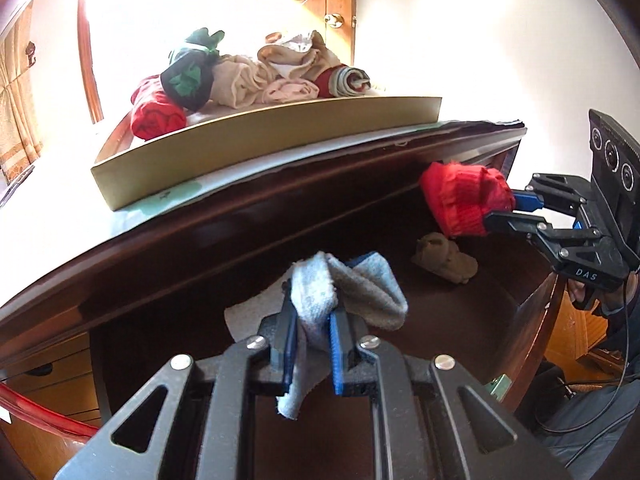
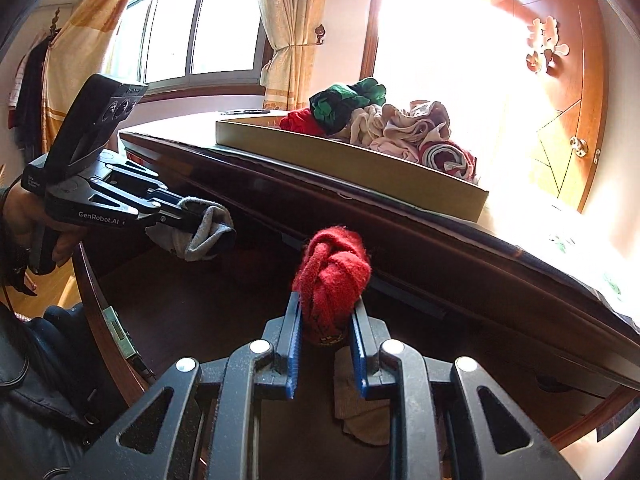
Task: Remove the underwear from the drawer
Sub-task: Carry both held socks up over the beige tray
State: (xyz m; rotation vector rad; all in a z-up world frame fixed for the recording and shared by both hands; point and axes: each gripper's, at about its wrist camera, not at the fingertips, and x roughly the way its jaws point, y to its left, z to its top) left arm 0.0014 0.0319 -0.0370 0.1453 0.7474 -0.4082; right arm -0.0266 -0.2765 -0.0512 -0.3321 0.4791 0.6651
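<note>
The right gripper (image 1: 502,210) carries the letters "DAS" in the left wrist view; the left gripper (image 2: 188,216) reads "GenRobot.AI" in the right wrist view. The left gripper's fingers (image 1: 286,344) are narrow, pinching a grey rolled garment (image 1: 320,300) above the open dark wooden drawer (image 1: 440,312). The right gripper's fingers (image 2: 294,344) clamp a red rolled garment (image 2: 334,276) over the same drawer. A brown rolled garment (image 1: 446,260) lies on the drawer floor. On the bench (image 1: 52,224) above sits a shallow tan tray (image 1: 260,140) piled with rolled underwear (image 1: 240,80) in red, green and cream. Only the right wrist view shows a window (image 2: 200,24) with yellow curtains (image 2: 288,32); both show a wooden door with a knob (image 2: 579,146).
</note>
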